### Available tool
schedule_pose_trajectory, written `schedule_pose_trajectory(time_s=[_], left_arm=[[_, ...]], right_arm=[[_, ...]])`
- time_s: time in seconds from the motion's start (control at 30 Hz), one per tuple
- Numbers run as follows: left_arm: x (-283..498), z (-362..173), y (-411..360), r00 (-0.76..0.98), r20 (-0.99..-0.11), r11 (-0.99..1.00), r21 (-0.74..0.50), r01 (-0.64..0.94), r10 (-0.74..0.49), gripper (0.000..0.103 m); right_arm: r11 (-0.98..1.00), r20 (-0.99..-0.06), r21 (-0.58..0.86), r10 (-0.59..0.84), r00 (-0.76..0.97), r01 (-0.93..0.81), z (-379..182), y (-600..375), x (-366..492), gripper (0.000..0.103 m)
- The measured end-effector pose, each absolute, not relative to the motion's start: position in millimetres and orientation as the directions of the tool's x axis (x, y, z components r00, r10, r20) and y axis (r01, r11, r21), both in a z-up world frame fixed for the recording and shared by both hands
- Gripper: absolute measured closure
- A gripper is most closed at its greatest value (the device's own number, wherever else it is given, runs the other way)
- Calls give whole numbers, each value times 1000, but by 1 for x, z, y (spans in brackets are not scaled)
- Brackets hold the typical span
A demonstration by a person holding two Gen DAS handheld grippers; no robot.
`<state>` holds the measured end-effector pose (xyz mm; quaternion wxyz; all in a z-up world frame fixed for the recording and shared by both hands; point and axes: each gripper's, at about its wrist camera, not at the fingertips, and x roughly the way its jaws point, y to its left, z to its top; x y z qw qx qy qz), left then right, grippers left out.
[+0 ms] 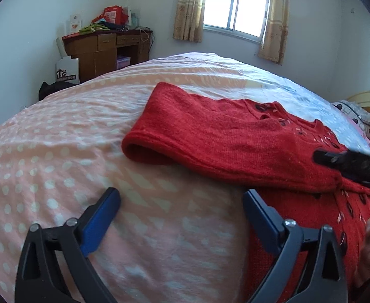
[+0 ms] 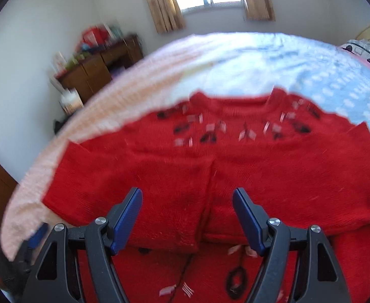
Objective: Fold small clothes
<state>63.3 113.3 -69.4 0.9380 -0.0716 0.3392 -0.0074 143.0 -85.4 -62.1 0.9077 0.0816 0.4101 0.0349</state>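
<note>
A red knit sweater point(image 1: 235, 141) with black and white pattern lies on the bed, both sleeves folded across its body point(image 2: 210, 164). My left gripper point(image 1: 182, 202) is open and empty, low over the sheet at the sweater's left edge, its right finger next to the red knit. My right gripper point(image 2: 187, 204) is open and empty, just above the folded sleeves near the sweater's middle. The right gripper's dark body point(image 1: 354, 166) shows in the left wrist view over the sweater.
The bed point(image 1: 84, 151) has a pink dotted sheet that turns pale blue toward the far side point(image 2: 298, 75). A wooden desk point(image 1: 104, 50) with clutter stands against the far wall. A curtained window point(image 1: 238, 7) is behind the bed. A pillow point(image 1: 356, 116) lies at the right.
</note>
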Motion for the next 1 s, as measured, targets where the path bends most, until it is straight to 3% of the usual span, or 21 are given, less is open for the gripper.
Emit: schedule_pose_trajectory(time_s=[0.07, 0.13, 0.27, 0.5, 0.63, 0.77, 1.0], left_arm=[[63, -70, 117, 773, -629, 988, -154, -29, -75, 1], [63, -70, 120, 778, -620, 984, -179, -20, -97, 0], [62, -71, 120, 782, -615, 982, -186, -17, -103, 0], [62, -71, 117, 778, -623, 987, -161, -24, -83, 0], [64, -71, 114, 775, -628, 988, -150, -29, -72, 0], [64, -71, 112, 774, -629, 989, -145, -31, -68, 0], [64, -71, 112, 772, -632, 990, -134, -34, -59, 0]], right_arm=[[998, -731, 65, 54, 681, -10, -63, -72, 143, 74], [997, -741, 57, 82, 667, -59, -59, -64, 146, 93], [992, -673, -44, 56, 737, -115, -21, -51, 143, 94], [991, -506, -21, 101, 856, -130, 83, -75, 138, 94], [993, -445, -80, 46, 894, -90, 109, -99, 125, 94], [987, -455, -162, -80, 887, 6, 100, -140, 113, 94], [972, -627, -186, -229, 744, 142, 8, -215, 125, 94]])
